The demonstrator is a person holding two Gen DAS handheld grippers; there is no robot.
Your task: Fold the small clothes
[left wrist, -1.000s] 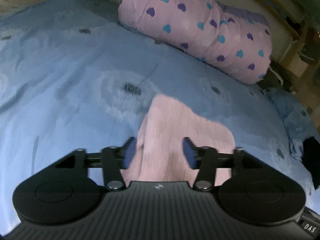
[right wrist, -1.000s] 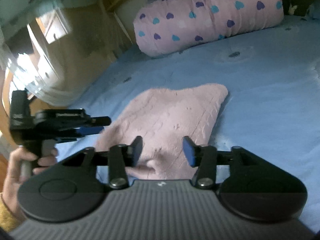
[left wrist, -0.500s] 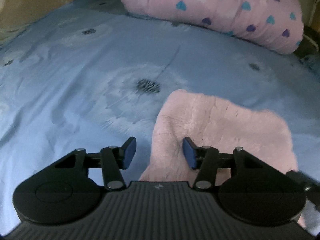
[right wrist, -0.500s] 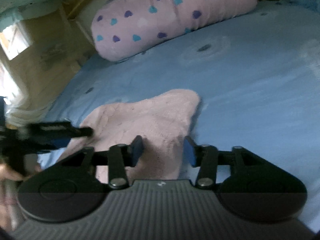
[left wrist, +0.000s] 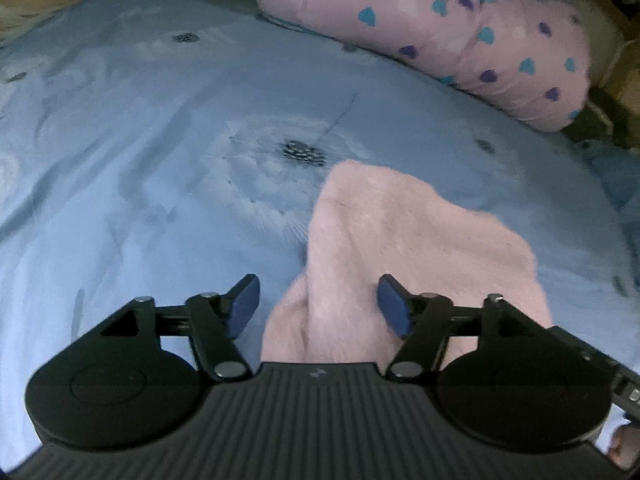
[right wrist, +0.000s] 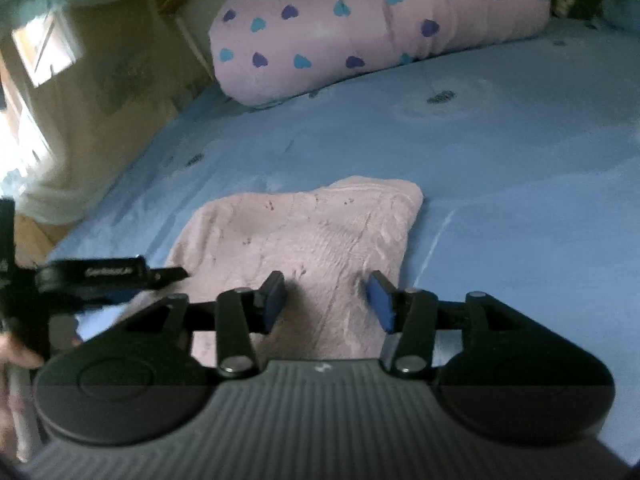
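The pink garment lies flat on the blue bed sheet, directly ahead of and beneath both claws, its long axis running away from the near edge toward the heart-print pillow.

Left claw: spread and opening wider. It straddles the garment's near left edge; a raised fold of pink fabric stands between the pads, but neither pad presses on it. The garment's left border runs just inside the left pad, so bare sheet shows there.

Right claw: partly spread and opening. Pink fabric lies between its pads near the garment's right border; no pinch is visible. In this view the left claw's dark body stands just beside it, over the garment's left side, with a blurred hand at the frame edge.

Judgement: both claws sit about equally near the closest hem, one per side; the coming grasp likely takes that hem at two points.

Obstructions: none on the sheet between garment and pillow. The pillow lies well apart. The two claws' closeness is the only collision risk.
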